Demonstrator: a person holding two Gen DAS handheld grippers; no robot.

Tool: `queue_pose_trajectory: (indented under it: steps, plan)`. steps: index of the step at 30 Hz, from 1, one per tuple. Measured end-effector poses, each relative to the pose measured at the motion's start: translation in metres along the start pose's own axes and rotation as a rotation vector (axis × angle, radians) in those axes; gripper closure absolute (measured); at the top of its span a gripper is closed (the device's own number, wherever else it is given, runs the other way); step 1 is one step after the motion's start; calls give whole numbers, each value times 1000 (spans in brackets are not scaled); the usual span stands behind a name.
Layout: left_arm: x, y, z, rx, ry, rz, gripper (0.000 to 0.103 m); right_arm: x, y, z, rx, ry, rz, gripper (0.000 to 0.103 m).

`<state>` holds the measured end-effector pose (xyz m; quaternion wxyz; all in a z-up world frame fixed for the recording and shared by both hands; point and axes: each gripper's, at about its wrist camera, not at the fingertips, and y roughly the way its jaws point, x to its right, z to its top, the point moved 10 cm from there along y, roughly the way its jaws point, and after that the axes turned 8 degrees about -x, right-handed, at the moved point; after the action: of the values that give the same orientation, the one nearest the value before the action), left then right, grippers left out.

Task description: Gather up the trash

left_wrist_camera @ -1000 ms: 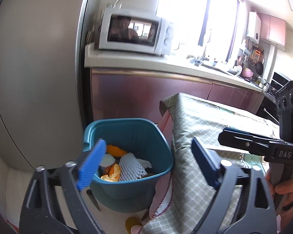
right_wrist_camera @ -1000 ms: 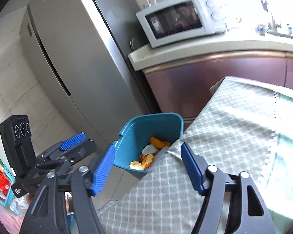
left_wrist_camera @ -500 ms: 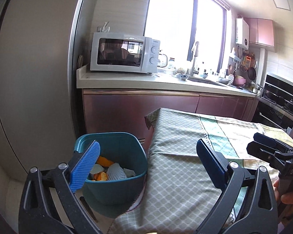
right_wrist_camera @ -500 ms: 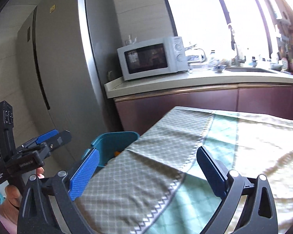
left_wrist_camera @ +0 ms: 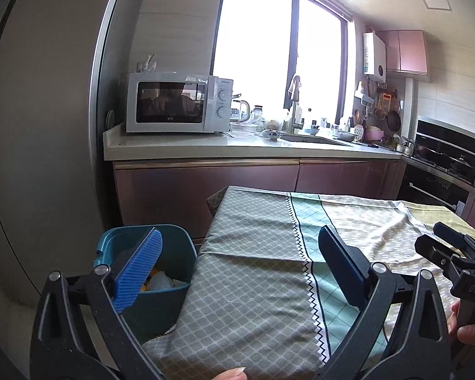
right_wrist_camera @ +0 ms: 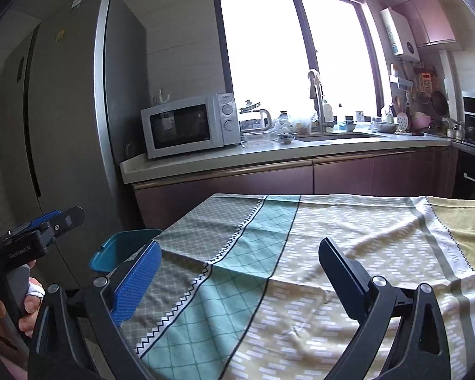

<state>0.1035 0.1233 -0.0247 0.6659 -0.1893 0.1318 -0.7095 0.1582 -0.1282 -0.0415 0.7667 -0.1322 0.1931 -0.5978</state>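
A teal trash bin (left_wrist_camera: 171,253) stands on the floor at the table's left end, holding orange peels and white foam netting (left_wrist_camera: 161,281). Its rim also shows in the right wrist view (right_wrist_camera: 123,250). My left gripper (left_wrist_camera: 240,272) is open and empty, held above the table's left edge beside the bin. My right gripper (right_wrist_camera: 237,278) is open and empty over the tablecloth (right_wrist_camera: 316,253). The right gripper shows at the right edge of the left wrist view (left_wrist_camera: 452,253); the left gripper shows at the left edge of the right wrist view (right_wrist_camera: 41,228).
The table is covered by a patterned grey, teal and yellow cloth (left_wrist_camera: 269,253). Behind it a counter (left_wrist_camera: 237,145) carries a microwave (left_wrist_camera: 177,106), kettle and sink. A tall grey fridge (right_wrist_camera: 72,110) stands at the left, behind the bin.
Both grippers have risen and pulled back from the bin, and tilted up toward the kitchen. The bin now sits lower and smaller in both views. Both stay open and empty.
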Motion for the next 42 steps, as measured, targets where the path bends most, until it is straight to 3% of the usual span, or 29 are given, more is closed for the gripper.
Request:
queue_pose_trajectory:
  steps: [17,42]
  plan:
    - [41,-9,-1,39,53,12,6,36,-39,-8,58,30,-84,7]
    - [49,-20,-1,100,67,31,6,42,-58,-4,113,35,-131,7]
